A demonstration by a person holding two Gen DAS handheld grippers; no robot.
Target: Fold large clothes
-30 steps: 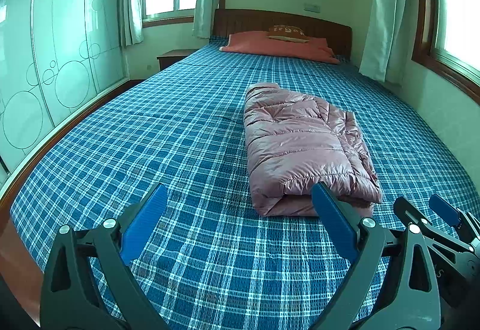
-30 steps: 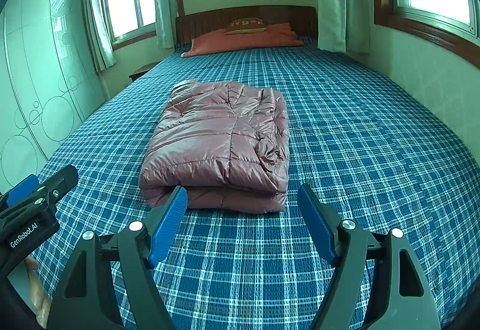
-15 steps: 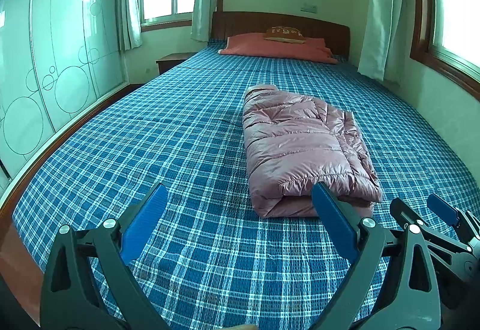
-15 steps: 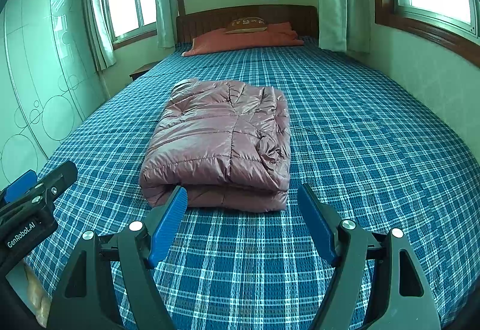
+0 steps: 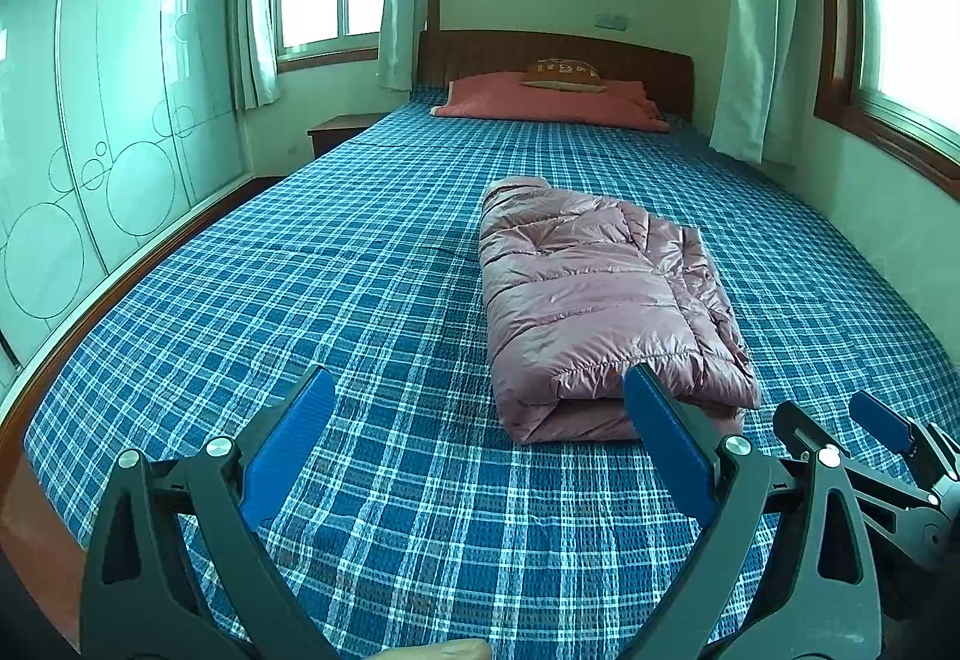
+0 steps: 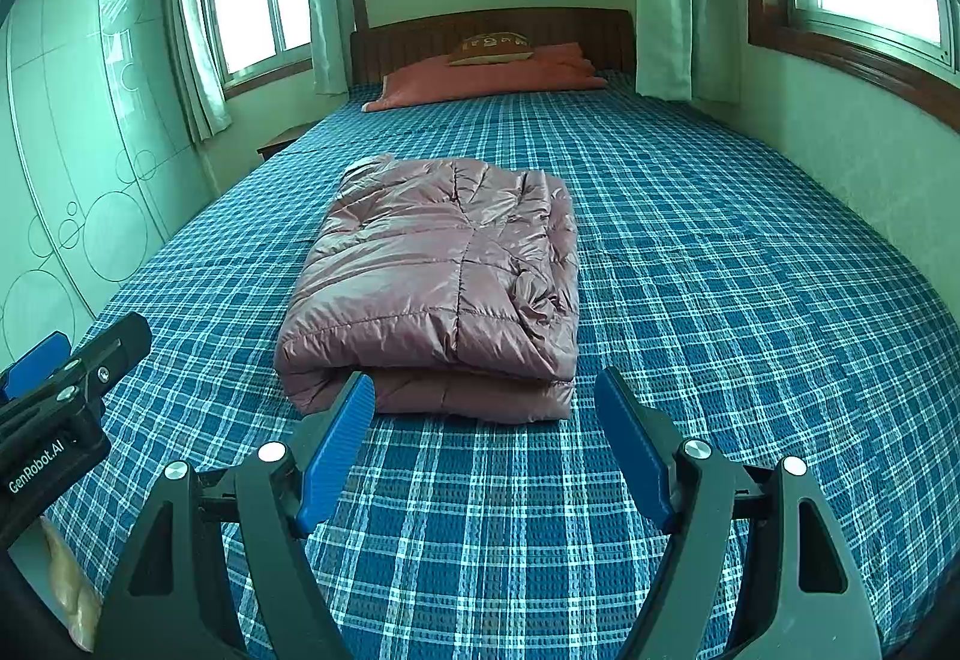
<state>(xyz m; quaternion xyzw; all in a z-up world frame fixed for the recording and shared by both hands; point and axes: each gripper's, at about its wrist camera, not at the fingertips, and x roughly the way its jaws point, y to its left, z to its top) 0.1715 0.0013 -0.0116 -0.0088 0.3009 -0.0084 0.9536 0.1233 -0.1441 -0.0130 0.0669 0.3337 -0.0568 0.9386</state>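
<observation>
From the left wrist view, the left tongs (image 5: 477, 402) hang spread wide above the near end of the bed (image 5: 300, 300), their blue pads (image 5: 288, 444) well apart and holding nothing. A folded pink puffer jacket (image 5: 600, 300) lies on the blue plaid bedspread, ahead and to the right of these tongs; its rolled near edge faces the camera, and the right pad overlaps that edge in the picture, though whether it touches cannot be told. At the lower right corner the right tongs (image 5: 840, 420) come into view from the side, just beside the jacket's near right corner. At the far end of the bed a salmon pillow (image 5: 540, 105) lies against the dark wooden headboard (image 5: 552, 51), with a small brown cushion (image 5: 564, 73) on top of it. A pale wardrobe (image 5: 90, 150) with circle patterns stands along the left wall. From the right wrist view, the right tongs (image 6: 486, 408) are likewise spread and grip nothing, aimed straight at the puffer jacket (image 6: 438, 288), which lies in the middle of the bed (image 6: 750, 300) directly ahead, its thick folded edge just beyond the pad tips. The left tongs (image 6: 72, 366) show at the left edge, apart from the jacket, bearing a white label. The pillow (image 6: 480, 81) and cushion (image 6: 492, 48) rest by the headboard (image 6: 492, 27).
</observation>
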